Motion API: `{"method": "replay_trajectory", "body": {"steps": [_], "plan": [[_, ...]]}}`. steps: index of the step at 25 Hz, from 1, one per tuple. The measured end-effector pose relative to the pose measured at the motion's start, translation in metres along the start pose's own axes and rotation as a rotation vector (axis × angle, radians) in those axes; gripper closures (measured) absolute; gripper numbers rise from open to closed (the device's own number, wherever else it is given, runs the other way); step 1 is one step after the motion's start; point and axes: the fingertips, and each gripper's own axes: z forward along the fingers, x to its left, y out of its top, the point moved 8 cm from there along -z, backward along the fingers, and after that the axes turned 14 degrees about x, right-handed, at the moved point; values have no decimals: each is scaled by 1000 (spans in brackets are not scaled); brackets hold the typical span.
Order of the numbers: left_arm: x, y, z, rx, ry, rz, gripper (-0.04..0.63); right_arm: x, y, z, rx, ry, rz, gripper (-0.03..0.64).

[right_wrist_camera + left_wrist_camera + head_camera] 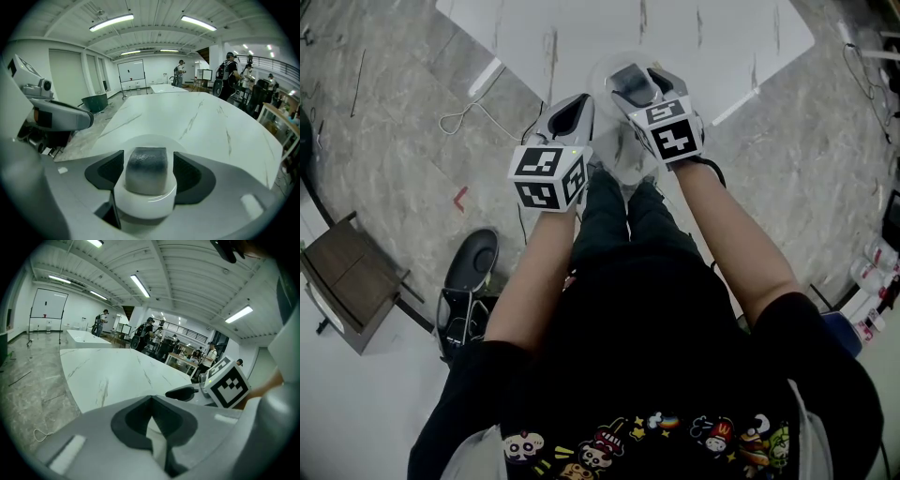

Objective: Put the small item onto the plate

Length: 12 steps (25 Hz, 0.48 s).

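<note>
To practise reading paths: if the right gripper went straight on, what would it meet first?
Probably the grey block on the white plate, sitting between the fingers of the right gripper; depth is unclear.

left tool (573, 110) closed, right tool (637, 82) parted

Left gripper (574, 111), right gripper (630, 82): two. Plate (145, 207): one. Small item (146, 171): one. Table (581, 28): one.
</note>
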Motion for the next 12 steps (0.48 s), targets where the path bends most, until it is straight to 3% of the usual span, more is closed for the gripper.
{"method": "replay_trajectory", "body": {"steps": [4,7,9,12], "plan": [[-8,10,-6,-3,7,36,594,-11,1,-32,-84,-1,69,326],[-17,20,-11,-11,7,75,594,-19,2,-68,-165,-24,103,462],[-24,27,-16,-15,5,100,594,-24,1,-93,-229,-40,112,594],[-35,36,-22,-21,-2,138,594,-29,-3,-127,-304,-53,110,597]]}}
